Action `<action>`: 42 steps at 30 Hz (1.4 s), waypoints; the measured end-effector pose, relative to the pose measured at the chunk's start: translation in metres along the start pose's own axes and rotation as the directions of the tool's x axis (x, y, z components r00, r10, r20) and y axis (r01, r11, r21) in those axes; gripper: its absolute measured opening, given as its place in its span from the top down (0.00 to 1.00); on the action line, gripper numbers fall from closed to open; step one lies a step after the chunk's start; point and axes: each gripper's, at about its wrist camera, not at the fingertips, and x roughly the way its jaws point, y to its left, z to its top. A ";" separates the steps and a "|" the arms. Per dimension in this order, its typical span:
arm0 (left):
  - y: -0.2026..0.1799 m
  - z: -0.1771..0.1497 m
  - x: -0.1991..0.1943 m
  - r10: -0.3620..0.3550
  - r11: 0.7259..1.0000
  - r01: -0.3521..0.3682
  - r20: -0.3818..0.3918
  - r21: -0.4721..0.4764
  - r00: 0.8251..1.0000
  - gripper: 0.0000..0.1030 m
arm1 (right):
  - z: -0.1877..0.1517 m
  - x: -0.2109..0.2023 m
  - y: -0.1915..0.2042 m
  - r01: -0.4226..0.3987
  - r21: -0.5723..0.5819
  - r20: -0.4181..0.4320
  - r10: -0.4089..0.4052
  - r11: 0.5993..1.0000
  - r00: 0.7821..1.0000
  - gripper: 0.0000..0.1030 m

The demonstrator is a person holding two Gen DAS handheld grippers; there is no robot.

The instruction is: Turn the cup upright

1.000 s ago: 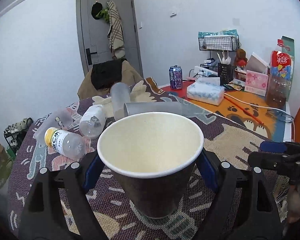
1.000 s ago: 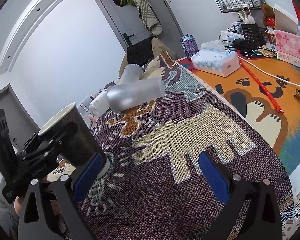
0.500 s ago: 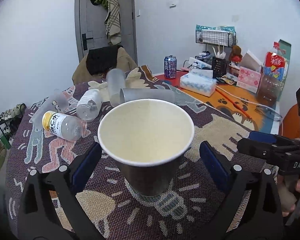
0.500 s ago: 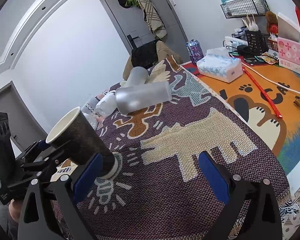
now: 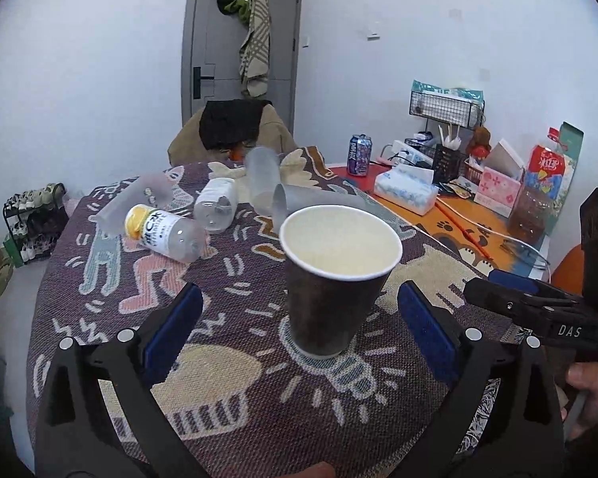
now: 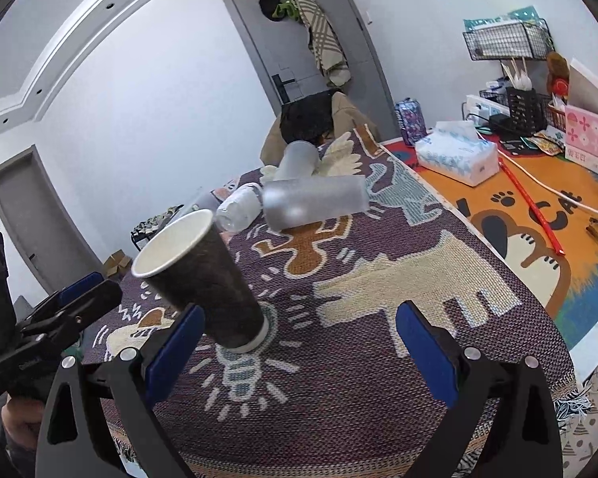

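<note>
Paper cup [image 5: 335,279] upright on woven cloth [image 5: 227,358] — both grippers [image 5: 299,334] [image 6: 295,342] spread apart, touching nothing.

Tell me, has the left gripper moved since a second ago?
Yes. The left gripper has backed away from the paper cup, which stands on the lightbulb pattern.
</note>
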 end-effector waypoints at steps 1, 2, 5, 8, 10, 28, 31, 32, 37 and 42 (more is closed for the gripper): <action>0.003 -0.001 -0.006 0.011 1.000 -0.011 0.005 -0.009 1.000 0.05 | 0.000 -0.001 0.004 -0.003 -0.007 -0.001 0.003 1.000 1.000 0.08; 0.005 -0.002 -0.010 0.022 1.000 -0.022 0.010 -0.014 1.000 0.05 | -0.001 -0.002 0.006 -0.006 -0.012 -0.003 0.005 1.000 1.000 0.08; 0.011 -0.007 -0.024 0.047 0.998 -0.046 0.032 -0.034 0.998 0.05 | -0.001 -0.004 0.014 -0.010 -0.035 -0.006 0.010 0.999 1.000 0.08; 0.018 -0.015 -0.038 0.080 0.995 -0.077 0.047 -0.058 0.996 0.05 | -0.002 -0.007 0.020 -0.017 -0.060 -0.010 0.017 0.998 1.000 0.08; 0.022 -0.019 -0.046 0.094 0.993 -0.089 0.057 -0.075 0.994 0.05 | -0.003 -0.008 0.026 -0.022 -0.086 -0.013 0.021 0.996 1.000 0.08; 0.045 -0.049 -0.092 0.249 0.961 -0.229 0.119 -0.155 0.961 0.05 | -0.023 -0.024 0.046 -0.029 -0.202 0.007 0.031 0.979 0.999 0.08; 0.048 -0.053 -0.094 0.260 0.958 -0.241 0.120 -0.155 0.958 0.05 | -0.025 -0.024 0.047 -0.036 -0.203 0.007 0.038 0.978 0.999 0.07; 0.049 -0.053 -0.095 0.263 0.957 -0.244 0.120 -0.155 0.957 0.05 | -0.025 -0.024 0.048 -0.038 -0.203 0.006 0.040 0.978 0.999 0.07; 0.049 -0.054 -0.096 0.271 0.955 -0.251 0.119 -0.156 0.955 0.05 | -0.026 -0.020 0.051 -0.045 -0.202 0.002 0.047 0.978 0.999 0.08; 0.048 -0.054 -0.096 0.271 0.956 -0.253 0.117 -0.150 0.955 0.05 | -0.027 -0.020 0.050 -0.047 -0.200 0.007 0.050 0.979 0.999 0.07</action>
